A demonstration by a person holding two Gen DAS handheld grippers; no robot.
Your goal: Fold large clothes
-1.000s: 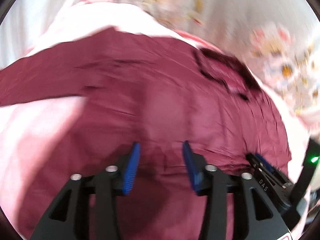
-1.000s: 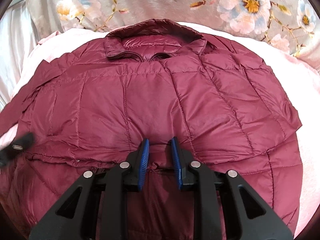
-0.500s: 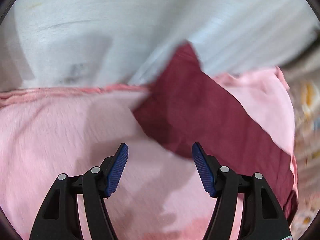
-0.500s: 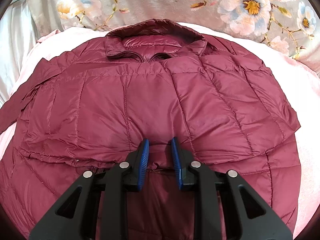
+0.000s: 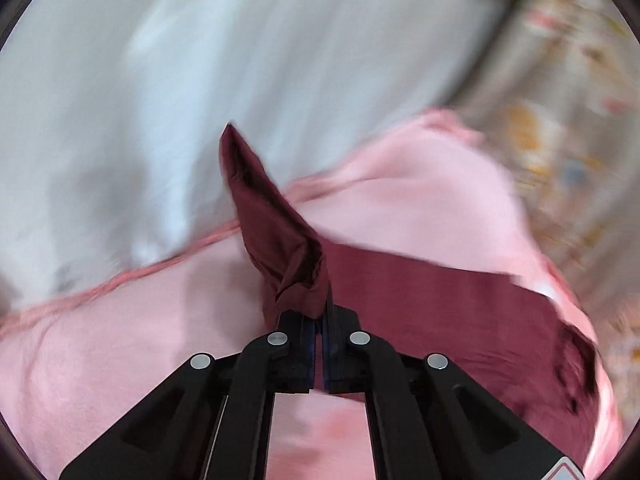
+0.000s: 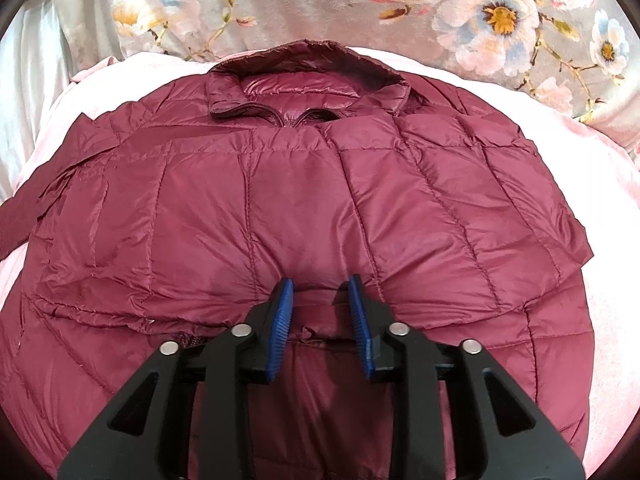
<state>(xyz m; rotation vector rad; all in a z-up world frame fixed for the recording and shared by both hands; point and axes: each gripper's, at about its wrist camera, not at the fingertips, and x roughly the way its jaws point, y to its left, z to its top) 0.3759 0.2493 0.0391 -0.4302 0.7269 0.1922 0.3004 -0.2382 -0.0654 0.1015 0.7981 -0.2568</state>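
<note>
A maroon quilted puffer jacket [image 6: 304,208] lies front up on a pink blanket [image 6: 608,272], collar [image 6: 308,80] at the far side. Its right sleeve is folded across the body. My right gripper [image 6: 320,292] is open, with its blue pads resting low on the jacket's middle. In the left wrist view my left gripper [image 5: 319,320] is shut on the end of the jacket's left sleeve [image 5: 276,232], which stands up crumpled above the blanket [image 5: 120,340]. The rest of that sleeve [image 5: 440,304] trails to the right.
A floral pillow or cover [image 6: 440,12] lies beyond the collar. A pale white sheet [image 5: 200,80] borders the pink blanket on the left side. The left wrist view is motion-blurred.
My left gripper swung from the jacket body out to the left sleeve, closed on its end and lifted it. My right gripper opened a little wider and stayed in place.
</note>
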